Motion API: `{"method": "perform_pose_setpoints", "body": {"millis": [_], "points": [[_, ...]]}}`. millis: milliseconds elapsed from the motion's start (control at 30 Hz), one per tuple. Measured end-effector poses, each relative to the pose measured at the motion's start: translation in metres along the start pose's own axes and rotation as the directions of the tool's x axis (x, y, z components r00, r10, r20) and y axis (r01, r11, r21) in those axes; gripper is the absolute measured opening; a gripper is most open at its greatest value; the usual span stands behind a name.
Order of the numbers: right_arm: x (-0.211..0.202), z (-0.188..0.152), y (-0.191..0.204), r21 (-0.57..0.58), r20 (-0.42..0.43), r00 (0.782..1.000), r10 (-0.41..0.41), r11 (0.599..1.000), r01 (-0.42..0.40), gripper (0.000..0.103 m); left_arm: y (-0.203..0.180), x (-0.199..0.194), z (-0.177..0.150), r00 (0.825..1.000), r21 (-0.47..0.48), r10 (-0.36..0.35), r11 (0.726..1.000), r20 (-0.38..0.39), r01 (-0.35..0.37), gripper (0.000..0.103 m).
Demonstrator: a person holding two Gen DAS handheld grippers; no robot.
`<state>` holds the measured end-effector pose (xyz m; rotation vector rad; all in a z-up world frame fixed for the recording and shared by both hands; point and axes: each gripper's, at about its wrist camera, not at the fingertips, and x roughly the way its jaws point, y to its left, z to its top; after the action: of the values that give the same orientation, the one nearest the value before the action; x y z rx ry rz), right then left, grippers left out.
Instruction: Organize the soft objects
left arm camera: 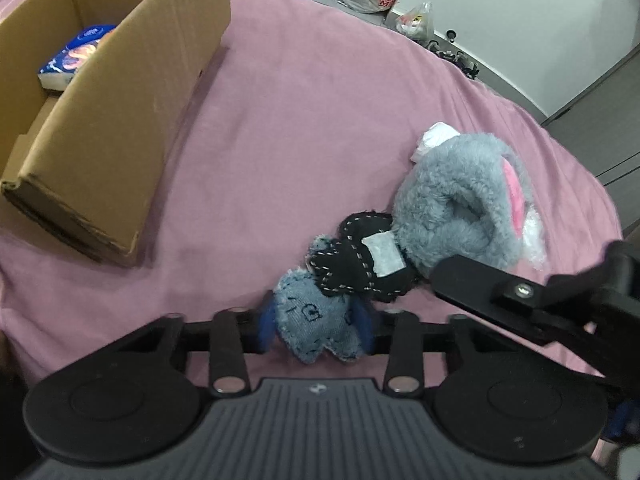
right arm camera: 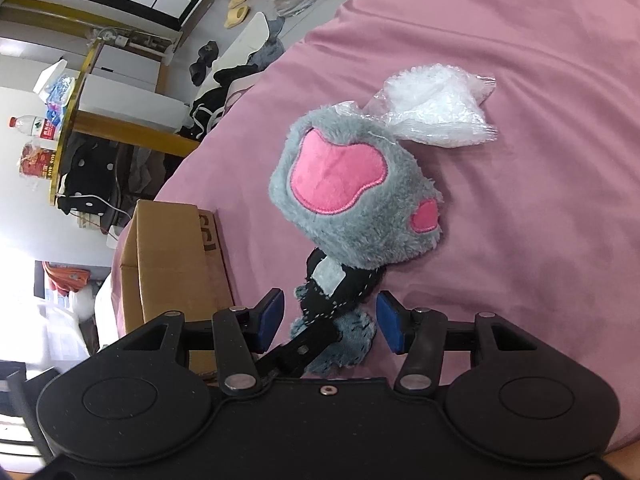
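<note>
A pink bedspread carries an open cardboard box at one side. Nearby lies a fluffy grey plush, touching a small denim-and-black stitched toy. The left gripper pinches the toy's blue denim end. The right gripper straddles the black middle, pads spread, not touching. The toy looks light, limp and squashable; its thicker denim end seems the surest hold.

The left hand-held gripper is pinching the blue denim end of a small doll lying on the pink bed. Just beyond it, a grey plush slipper is lying; a cardboard box is sitting far left.
</note>
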<state>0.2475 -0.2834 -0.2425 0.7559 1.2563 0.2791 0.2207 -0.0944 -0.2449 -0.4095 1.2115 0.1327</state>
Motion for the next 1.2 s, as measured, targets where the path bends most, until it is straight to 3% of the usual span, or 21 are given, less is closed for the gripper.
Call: {"method": "perform_pose_setpoints", "body": {"millis": [300, 633, 700, 867, 1200], "points": [[0.016, -0.003, 0.007, -0.034, -0.016, 0.999, -0.048, 0.998, 0.047, 0.052, 0.001, -0.02, 0.005, 0.999, 0.002, 0.0, 1.0, 0.041, 0.0, 0.014], [0.042, 0.001, 0.013, -0.05, -0.026, 0.994, -0.106, 0.993, 0.105, 0.052, 0.012, -0.029, 0.009, 0.998, -0.009, -0.016, 1.0, 0.054, 0.017, 0.011], [0.044, -0.001, 0.015, -0.075, -0.04, 0.994, -0.106, 0.992, 0.103, 0.042, 0.012, -0.03, 0.009, 0.998, 0.001, -0.015, 1.0, 0.055, 0.015, 0.011], [0.041, -0.003, 0.012, -0.097, -0.046, 0.992, -0.118, 0.989, 0.113, 0.031, 0.017, -0.03, 0.009, 0.999, -0.008, -0.008, 1.0, 0.051, 0.008, 0.011], [0.023, -0.011, 0.015, -0.113, -0.006, 0.995, -0.102, 0.989, 0.101, 0.028, 0.024, -0.039, 0.01, 0.998, -0.017, 0.0, 1.0, 0.069, 0.001, 0.011]]}}
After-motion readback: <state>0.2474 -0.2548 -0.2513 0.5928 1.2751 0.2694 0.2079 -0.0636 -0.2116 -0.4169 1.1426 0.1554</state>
